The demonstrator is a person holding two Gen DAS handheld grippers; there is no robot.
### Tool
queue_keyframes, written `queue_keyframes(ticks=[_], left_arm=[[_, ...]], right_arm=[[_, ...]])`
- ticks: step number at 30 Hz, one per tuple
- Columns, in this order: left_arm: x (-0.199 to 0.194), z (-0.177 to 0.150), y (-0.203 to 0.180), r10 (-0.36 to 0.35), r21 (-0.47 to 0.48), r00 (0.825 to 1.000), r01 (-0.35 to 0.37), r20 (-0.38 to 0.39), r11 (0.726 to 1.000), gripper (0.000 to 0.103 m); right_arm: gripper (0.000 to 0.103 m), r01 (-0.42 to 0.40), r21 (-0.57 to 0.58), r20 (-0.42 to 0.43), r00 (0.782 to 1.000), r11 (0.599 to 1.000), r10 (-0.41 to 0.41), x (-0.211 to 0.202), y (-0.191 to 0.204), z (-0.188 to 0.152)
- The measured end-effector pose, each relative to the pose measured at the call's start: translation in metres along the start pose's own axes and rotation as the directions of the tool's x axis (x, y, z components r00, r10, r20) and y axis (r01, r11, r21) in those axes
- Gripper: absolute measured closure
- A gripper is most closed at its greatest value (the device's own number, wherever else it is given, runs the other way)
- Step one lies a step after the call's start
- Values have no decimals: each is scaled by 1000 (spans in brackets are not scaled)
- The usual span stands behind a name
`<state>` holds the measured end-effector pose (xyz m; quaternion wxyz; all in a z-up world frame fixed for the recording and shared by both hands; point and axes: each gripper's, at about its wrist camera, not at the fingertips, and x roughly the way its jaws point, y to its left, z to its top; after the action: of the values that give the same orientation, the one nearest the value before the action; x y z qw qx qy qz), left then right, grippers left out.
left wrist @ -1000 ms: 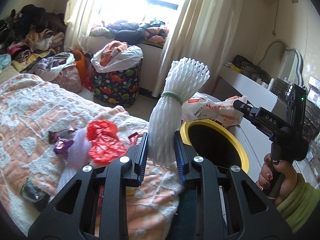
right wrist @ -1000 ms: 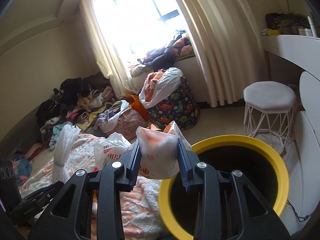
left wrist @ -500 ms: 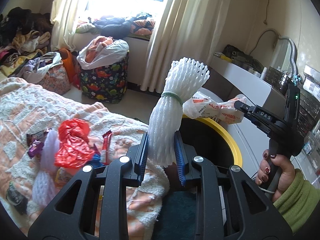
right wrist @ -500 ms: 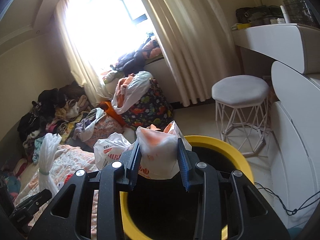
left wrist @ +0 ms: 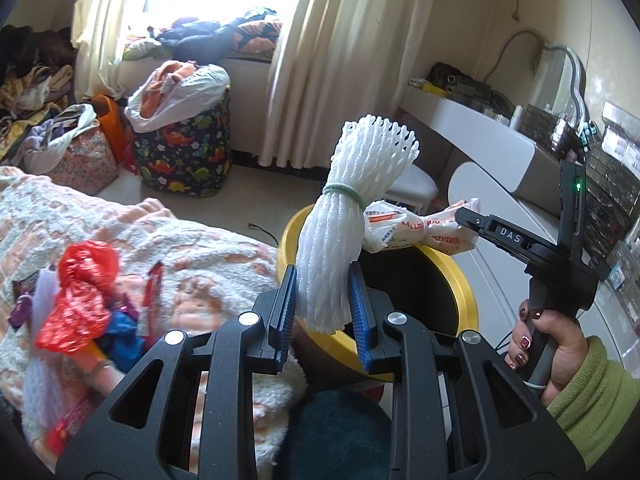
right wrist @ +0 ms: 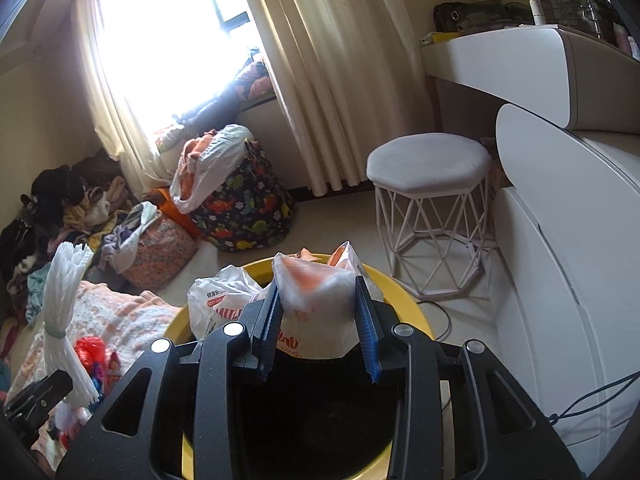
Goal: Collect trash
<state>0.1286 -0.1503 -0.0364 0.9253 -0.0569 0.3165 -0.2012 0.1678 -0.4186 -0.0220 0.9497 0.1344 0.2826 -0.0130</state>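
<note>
A blanket-covered bed (left wrist: 192,240) is lying beside a yellow-rimmed bin (left wrist: 460,280), with a white stool (right wrist: 428,164) and counter (right wrist: 500,60) near the curtained window. The left hand-held gripper (left wrist: 322,304) is clamping a foam net bundle (left wrist: 352,208) over the bin's near rim. The right hand-held gripper (right wrist: 318,320), marked "DAS", is pinching a printed plastic bag (right wrist: 316,304) above the bin's opening.

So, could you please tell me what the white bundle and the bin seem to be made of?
Bundle: likely soft foam netting, matte white, ribbed open mesh cinched by a green band. Bin: probably plastic, smooth glossy yellow rim, dark inside.
</note>
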Motion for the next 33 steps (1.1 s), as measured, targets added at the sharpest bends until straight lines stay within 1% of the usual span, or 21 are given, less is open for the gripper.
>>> queue_keyframes(ticks=[5,10,12,14,15,16,18,19,21,22,23,27,33], left_arm=[[24,1,-9,-7,20,999,8,-36,1000,84],[45,2,-14,-8,26,997,10,-74,1000,84],[55,3,-14,-10,23,996,12,-89,1000,84],[61,4,-15,-7,23,995,9,-97,1000,82],[64,5,-15,-5,21,995,8,-100,1000,79],[65,5,-15,-7,19,995,8,-101,1000,69],[65,5,-14,10,11,995,-9,-96,1000,41],[64,4,-12,13,5,996,-13,-91,1000,36],[59,4,-10,20,-5,997,-20,-78,1000,15],[56,4,-8,31,-6,997,-32,-66,999,12],[52,3,-7,39,-9,998,-39,-56,999,11],[39,3,2,69,-23,997,-70,-26,997,11],[17,4,15,123,-43,992,-122,15,992,11]], right_arm=[[70,36,-23,-25,999,999,-37,8,-5,-2],[68,53,-30,-55,997,998,-55,16,-9,-7],[61,51,-27,-65,996,998,-53,20,-11,-8],[42,40,-17,-74,996,999,-41,23,-13,-9],[38,37,-10,-70,997,999,-38,23,-15,-9],[34,37,-4,-66,997,999,-37,22,-16,-9],[33,40,1,-56,998,999,-40,20,-16,-8],[31,37,4,-48,998,999,-37,19,-17,-7],[29,29,11,-29,999,1000,-29,16,-17,-6],[29,23,14,-22,1000,1000,-23,15,-17,-6],[29,16,15,-17,1000,1000,-16,14,-15,-5],[28,-15,8,4,1000,1000,15,9,-8,-4],[25,-67,-28,18,998,997,67,0,15,-4]])
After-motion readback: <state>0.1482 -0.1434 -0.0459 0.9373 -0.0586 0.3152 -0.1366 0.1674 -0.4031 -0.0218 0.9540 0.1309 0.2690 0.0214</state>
